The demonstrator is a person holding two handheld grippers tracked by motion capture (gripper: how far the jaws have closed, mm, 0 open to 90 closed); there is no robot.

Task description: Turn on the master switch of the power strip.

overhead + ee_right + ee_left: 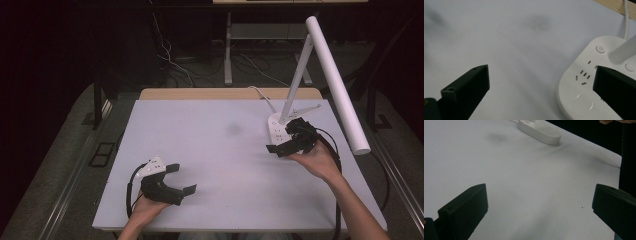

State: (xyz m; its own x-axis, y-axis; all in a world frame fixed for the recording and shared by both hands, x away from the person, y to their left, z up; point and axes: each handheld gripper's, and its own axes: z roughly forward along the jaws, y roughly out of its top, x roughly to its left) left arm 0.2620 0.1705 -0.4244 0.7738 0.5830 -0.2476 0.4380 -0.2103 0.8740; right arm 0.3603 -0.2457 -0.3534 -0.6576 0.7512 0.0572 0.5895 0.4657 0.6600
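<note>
So I had the right gripper (286, 141) hovering at the near edge of the white plastic desk lamp's oval base (278, 129), jaws spread wide and gripping nothing. Looked to me like the approach step, probably going for one of the buttons. The next move would've needed one jaw tip brought down on the little power button (600, 48) without bumping the slanted white stem (297, 80). The base sat far right on the pale grey table (220, 155), its long tube head (336, 82) jutting over the right edge. The left gripper (179, 179) idled near left, also wide open.
</note>
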